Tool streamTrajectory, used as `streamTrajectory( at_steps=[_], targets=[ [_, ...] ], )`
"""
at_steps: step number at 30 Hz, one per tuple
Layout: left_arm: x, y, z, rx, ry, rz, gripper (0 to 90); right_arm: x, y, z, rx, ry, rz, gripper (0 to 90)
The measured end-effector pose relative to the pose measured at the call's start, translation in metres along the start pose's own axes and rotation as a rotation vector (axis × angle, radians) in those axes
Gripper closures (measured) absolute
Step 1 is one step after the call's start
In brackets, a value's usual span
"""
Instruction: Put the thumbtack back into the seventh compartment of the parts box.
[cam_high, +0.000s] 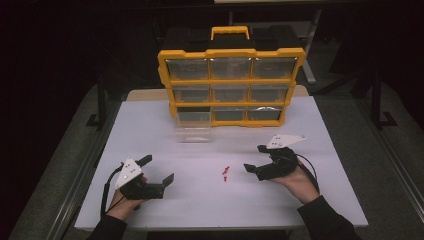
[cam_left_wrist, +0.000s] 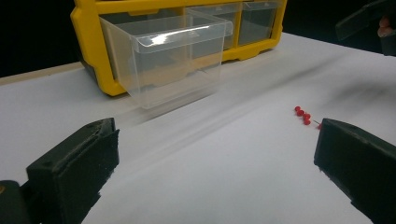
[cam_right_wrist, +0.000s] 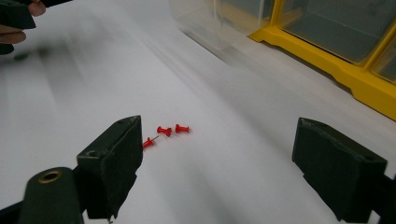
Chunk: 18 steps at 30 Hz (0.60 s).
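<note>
Three red push pins (cam_high: 225, 172) lie loose on the white table (cam_high: 215, 200), between my two grippers. My left gripper (cam_high: 159, 169) rests low at the near left, open and empty; in its own view (cam_left_wrist: 217, 135) the pins (cam_left_wrist: 302, 114) lie just beyond its right jaw. My right gripper (cam_high: 254, 158) sits to the right of the pins, pointing left, open and empty. In its view (cam_right_wrist: 219, 137) the pins (cam_right_wrist: 167, 132) lie just ahead of its left jaw. A clear plastic drawer (cam_high: 193, 127) is pulled out from the bottom left slot of the yellow organiser (cam_high: 231, 52).
The organiser stands upright at the table's far side, with several clear drawers and a handle on top. Its pulled drawer (cam_left_wrist: 168, 56) looks empty. The table's front edge runs close to the person's wrists. The surroundings are dark, with metal frame legs at both sides.
</note>
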<state>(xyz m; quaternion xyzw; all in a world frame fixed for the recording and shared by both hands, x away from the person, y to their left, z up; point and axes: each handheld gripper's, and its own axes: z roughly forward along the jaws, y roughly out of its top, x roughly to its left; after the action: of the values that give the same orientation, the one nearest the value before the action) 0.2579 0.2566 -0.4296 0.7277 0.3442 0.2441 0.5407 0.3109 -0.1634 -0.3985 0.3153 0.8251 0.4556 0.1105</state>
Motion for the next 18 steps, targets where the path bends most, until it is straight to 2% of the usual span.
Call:
streamTrajectory(
  at_steps=[18],
  targets=[
    [0.001, 0.001, 0.002, -0.004, 0.008, -0.001, 0.0, 0.011, 0.012, 0.023, 0.065, 0.035, 0.012, 24.8]
  ],
)
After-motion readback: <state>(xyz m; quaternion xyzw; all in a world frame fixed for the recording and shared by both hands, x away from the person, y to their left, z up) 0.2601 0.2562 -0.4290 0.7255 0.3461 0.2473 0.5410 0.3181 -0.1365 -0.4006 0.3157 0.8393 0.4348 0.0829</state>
